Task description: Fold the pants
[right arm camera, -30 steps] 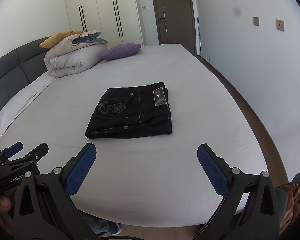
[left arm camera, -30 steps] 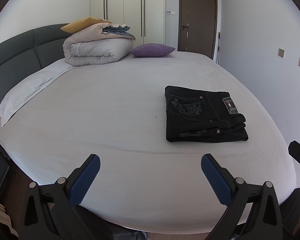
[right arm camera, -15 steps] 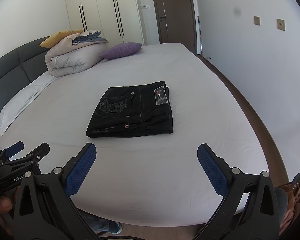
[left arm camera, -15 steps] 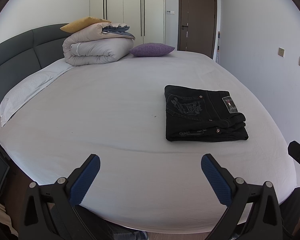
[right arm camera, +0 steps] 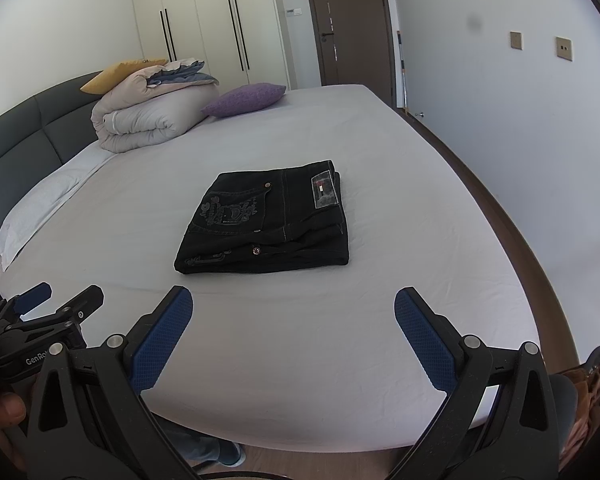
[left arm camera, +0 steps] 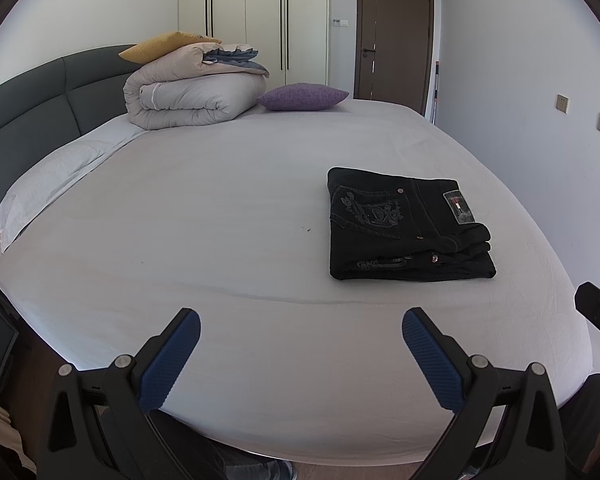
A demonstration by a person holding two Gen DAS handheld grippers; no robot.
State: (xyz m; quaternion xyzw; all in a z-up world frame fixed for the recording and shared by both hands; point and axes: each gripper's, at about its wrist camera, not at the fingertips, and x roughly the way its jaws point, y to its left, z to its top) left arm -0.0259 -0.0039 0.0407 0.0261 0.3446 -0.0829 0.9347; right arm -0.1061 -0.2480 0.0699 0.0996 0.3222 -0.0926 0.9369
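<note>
The black pants (left arm camera: 404, 226) lie folded into a compact rectangle on the white bed sheet (left arm camera: 220, 220), right of centre in the left wrist view. They sit in the middle of the right wrist view (right arm camera: 268, 220), with a back pocket and label patch on top. My left gripper (left arm camera: 300, 340) is open and empty, held over the near edge of the bed, left of the pants. My right gripper (right arm camera: 292, 320) is open and empty, a short way in front of the pants. The left gripper also shows at the left edge of the right wrist view (right arm camera: 56, 304).
A rolled beige duvet (left arm camera: 192, 96) with a yellow cushion (left arm camera: 164, 42) on top and a purple pillow (left arm camera: 300, 96) lie at the far end. A white pillow (left arm camera: 52, 184) lies by the dark headboard (left arm camera: 24, 112). Wardrobe and door stand behind; a wall runs along the right.
The right wrist view has shifted slightly toward the pants. The pants stay still and both grippers stay open.
</note>
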